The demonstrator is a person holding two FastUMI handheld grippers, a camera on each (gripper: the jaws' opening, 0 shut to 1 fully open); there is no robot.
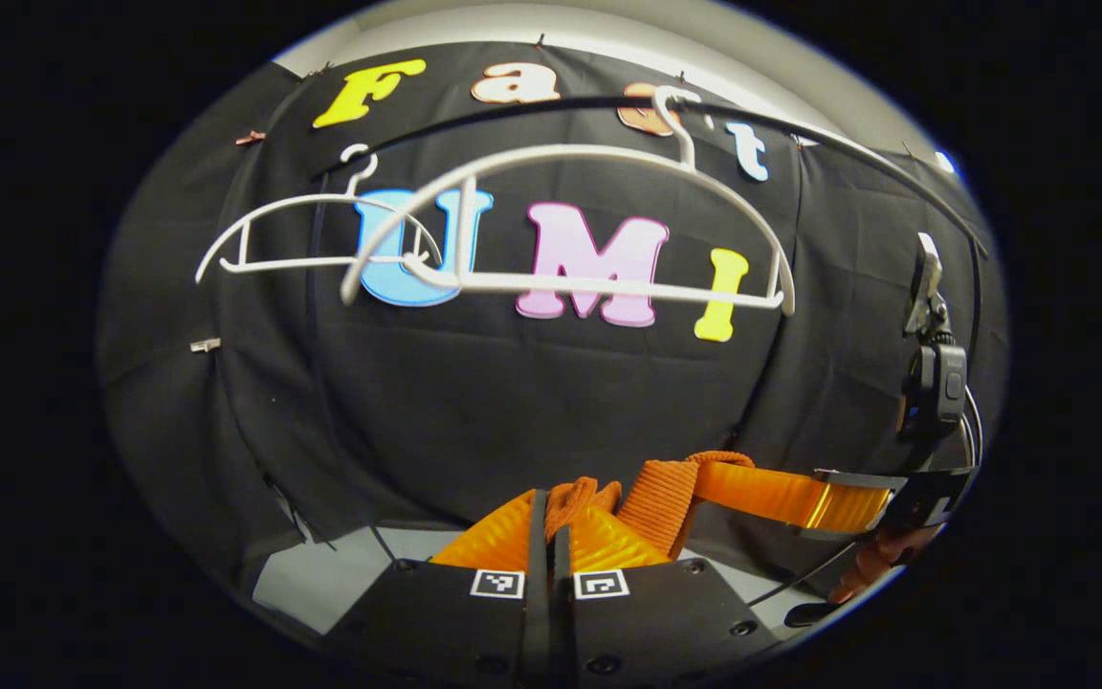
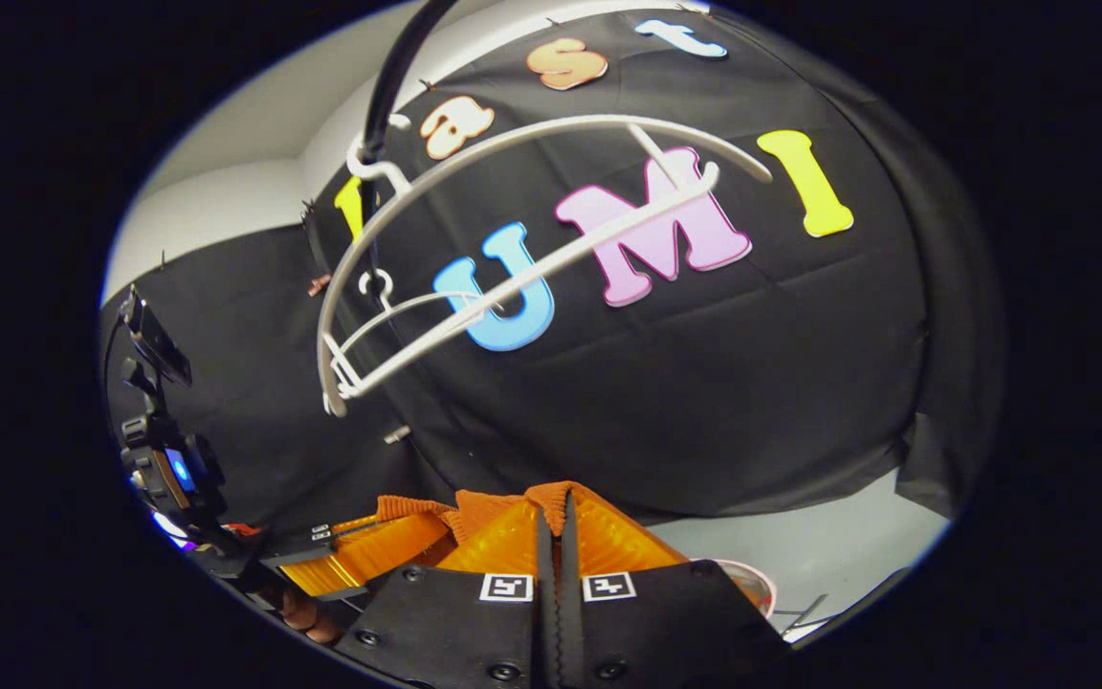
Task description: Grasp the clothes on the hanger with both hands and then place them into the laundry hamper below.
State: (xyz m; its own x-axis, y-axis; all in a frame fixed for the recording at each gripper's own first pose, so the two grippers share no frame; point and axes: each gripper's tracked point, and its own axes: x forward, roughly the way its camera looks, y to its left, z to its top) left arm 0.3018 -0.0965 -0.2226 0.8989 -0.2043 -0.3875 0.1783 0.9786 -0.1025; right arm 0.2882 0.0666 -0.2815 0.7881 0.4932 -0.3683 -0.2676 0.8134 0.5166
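pinching orange cloth [image 1: 582, 498] w/ your left gripper [image 1: 551, 522], fingers pressed together on a bunched fold at the tips. same garment runs right to your other gripper [image 1: 848, 498], seen farther off at the right edge of the left gripper view. in the right gripper view your right gripper [image 2: 556, 512] is clamped tight too, ribbed orange edge [image 2: 474, 507] caught between the fingers. two white hangers [image 1: 570, 220] hang bare on the black rail [image 1: 848, 144] above, one behind the other, well apart from the cloth. hamper: can't tell where it is.
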